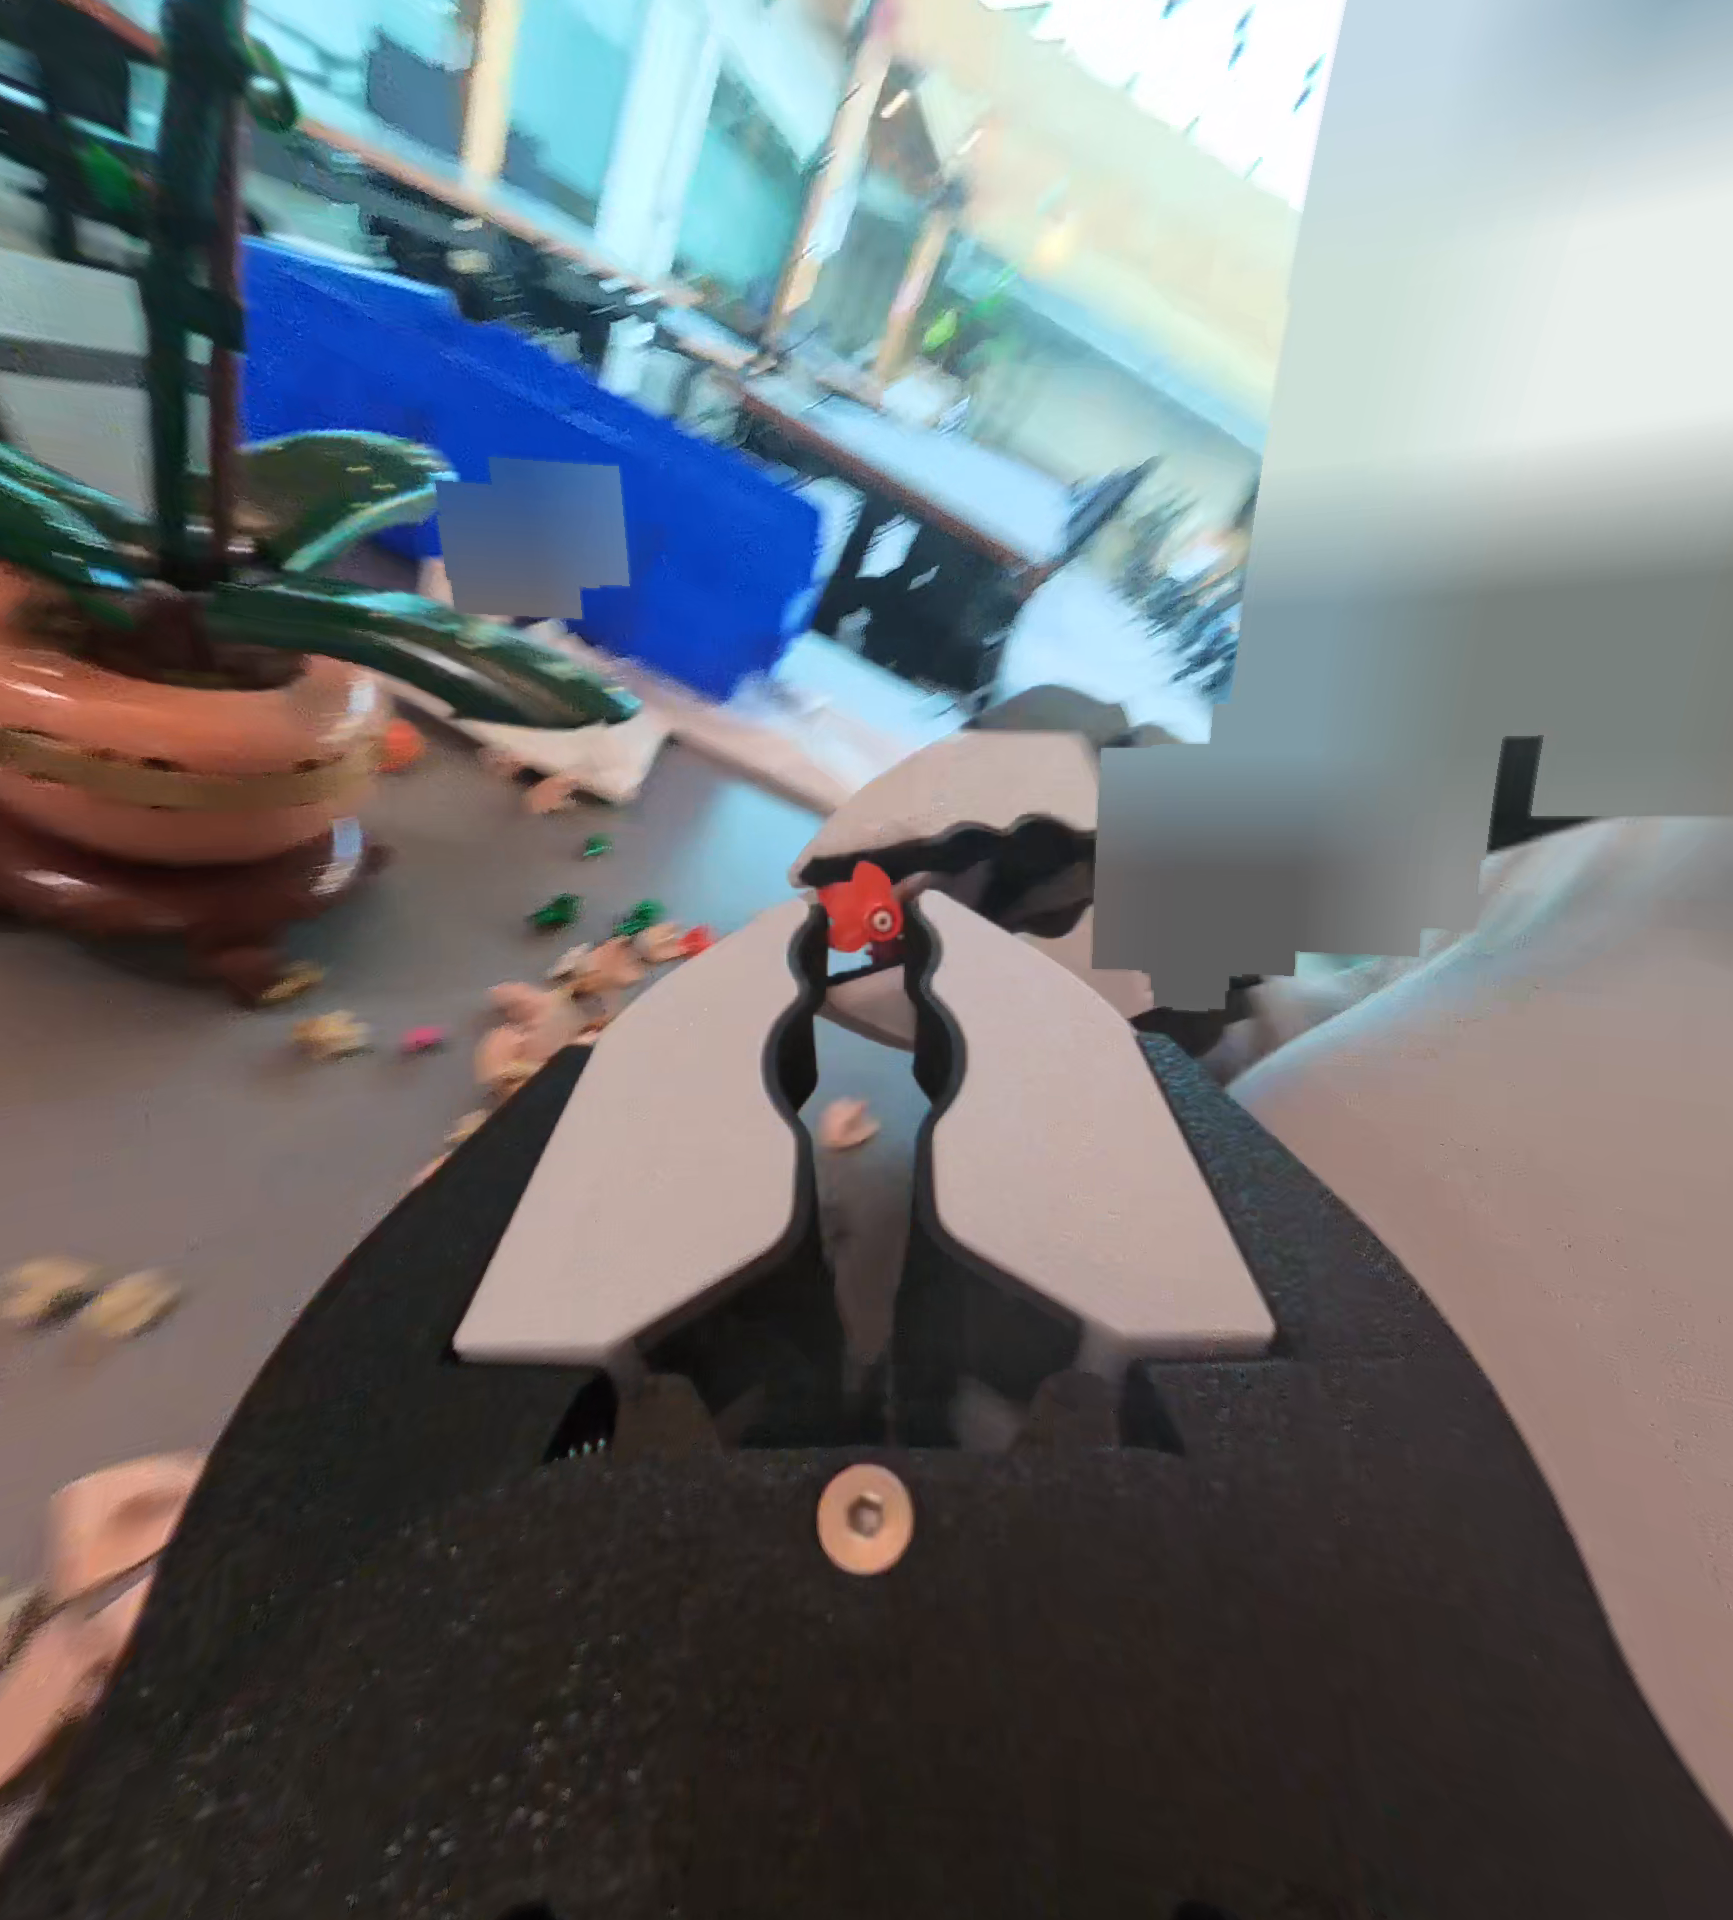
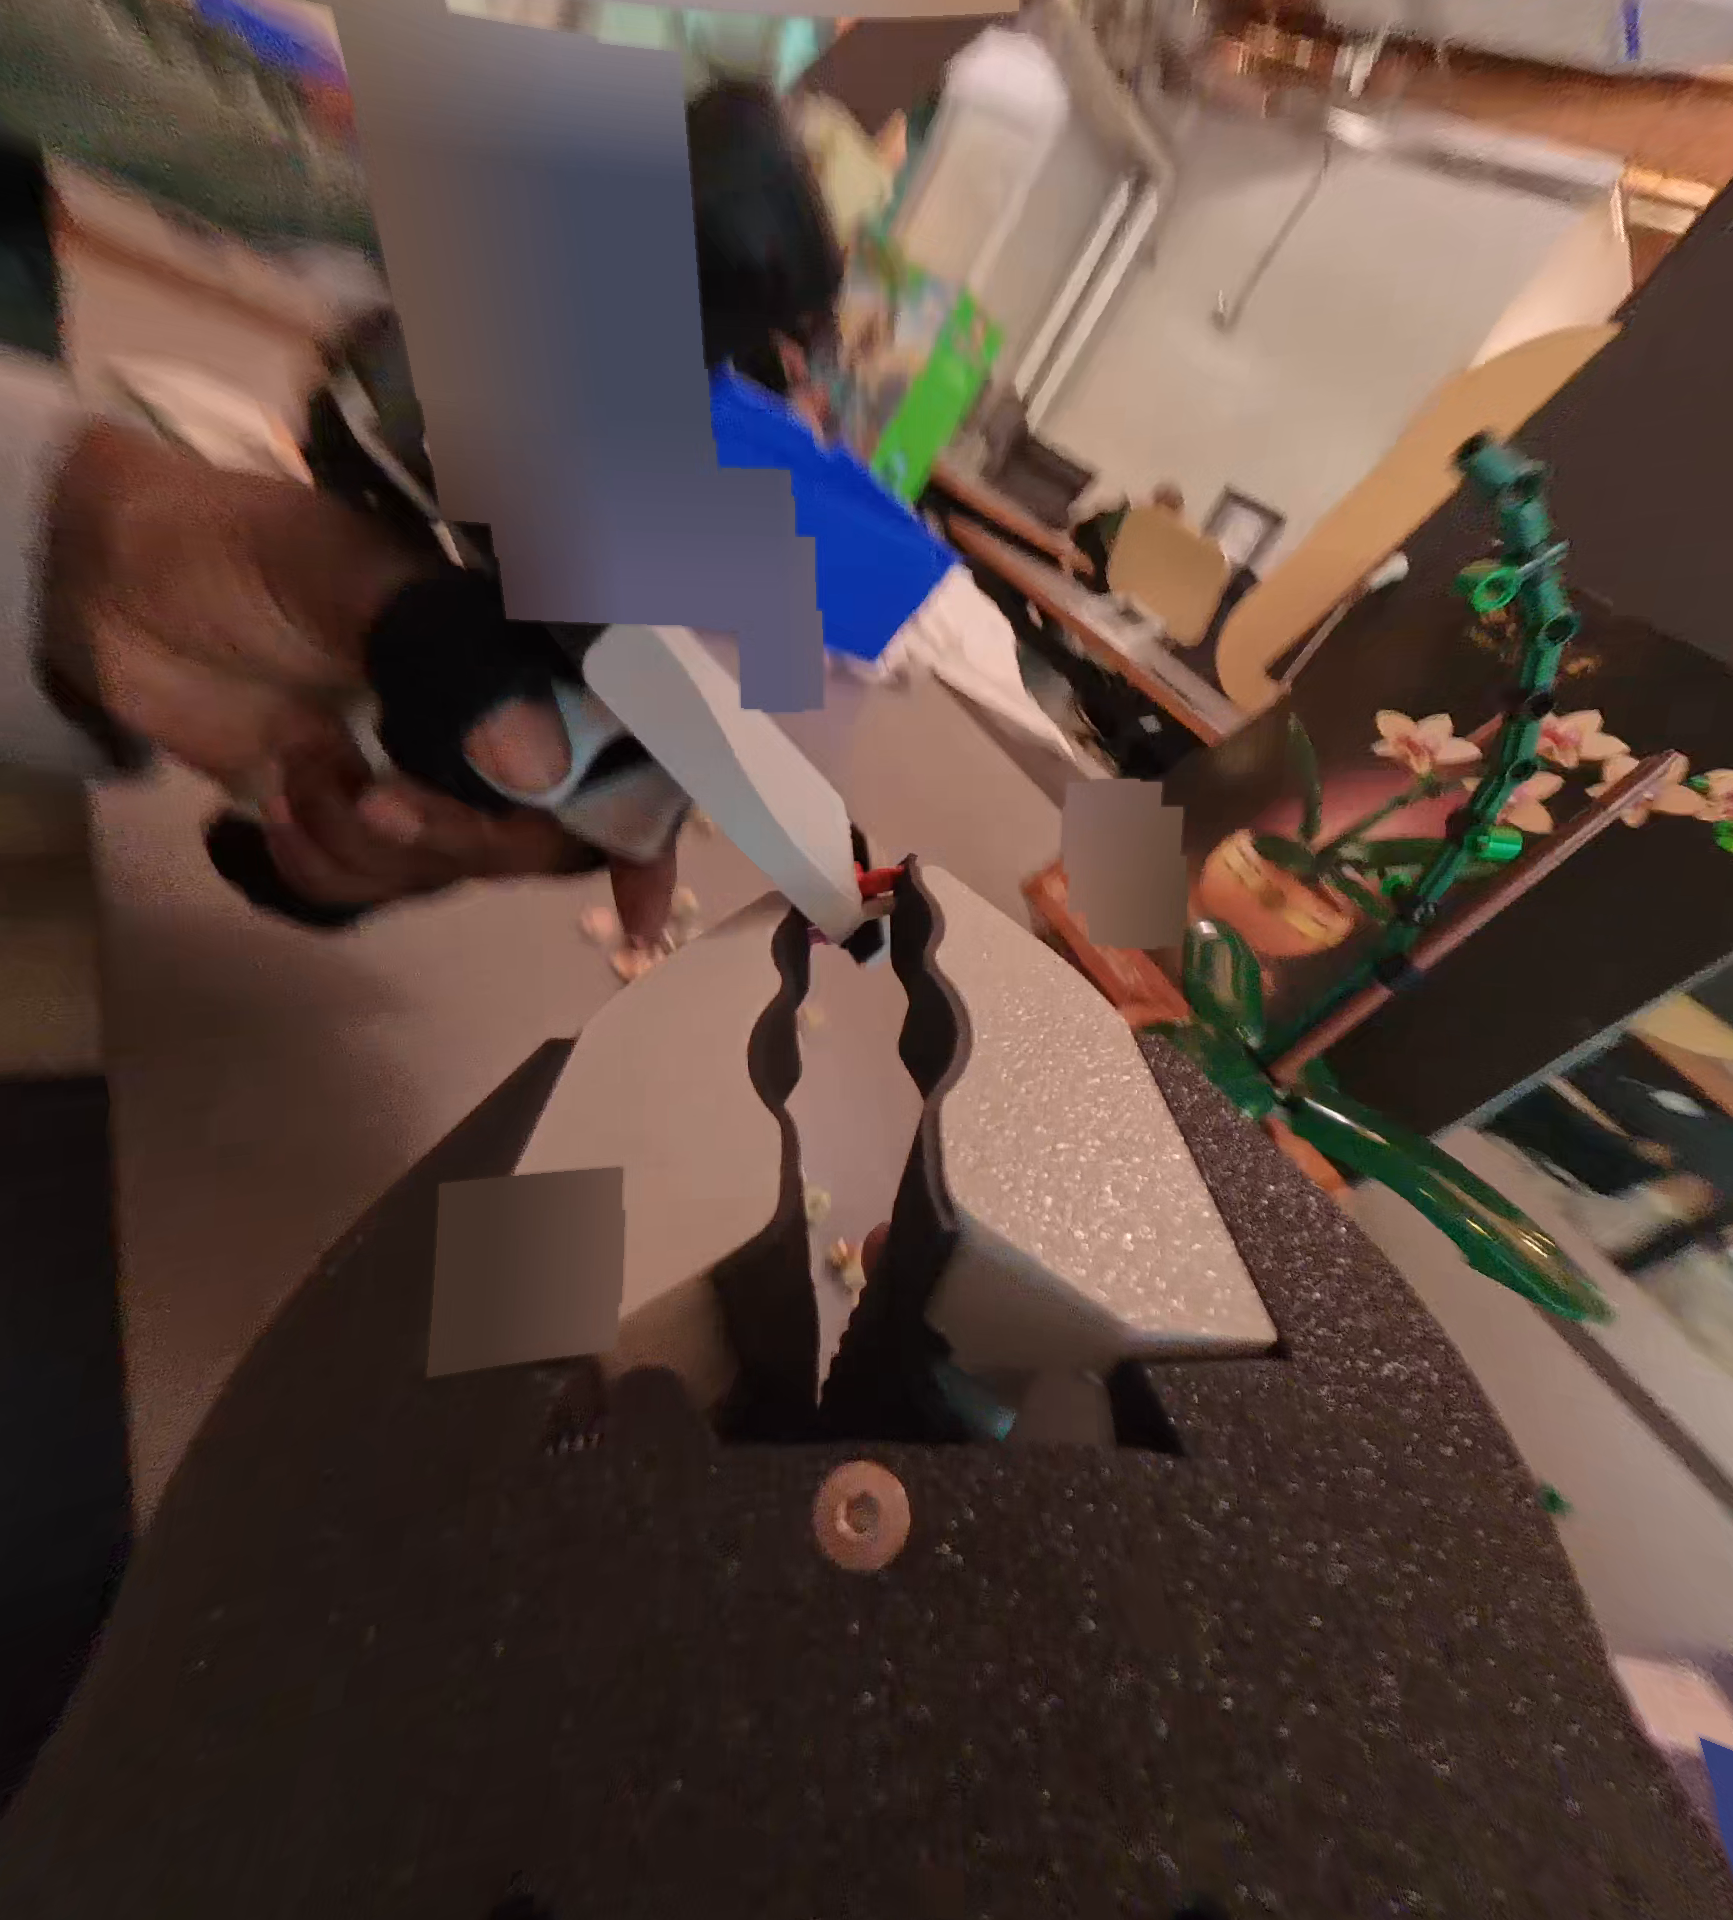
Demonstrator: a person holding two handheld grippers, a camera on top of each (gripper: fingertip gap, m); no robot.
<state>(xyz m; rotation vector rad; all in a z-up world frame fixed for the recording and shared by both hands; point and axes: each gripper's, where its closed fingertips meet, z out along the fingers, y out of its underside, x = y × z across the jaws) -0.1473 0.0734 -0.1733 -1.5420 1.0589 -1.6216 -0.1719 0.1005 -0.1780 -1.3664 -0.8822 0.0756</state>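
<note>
Your left hand-held gripper (image 1: 862, 925) pinches a small red piece (image 1: 860, 906); your right hand-held gripper (image 2: 846, 914), tips nearly together, meets it.

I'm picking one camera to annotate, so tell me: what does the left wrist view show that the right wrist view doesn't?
Only the left wrist view shows the terracotta-coloured pot on its dark brown base, and loose green pieces on the grey table.

Only the right wrist view shows the hand on the left gripper, the green stem and a dark box picturing pale flowers.

Both show the two grippers meeting tip to tip on a small red piece, with the right gripper close by, pale pieces scattered on the table, and broad green leaves.
</note>
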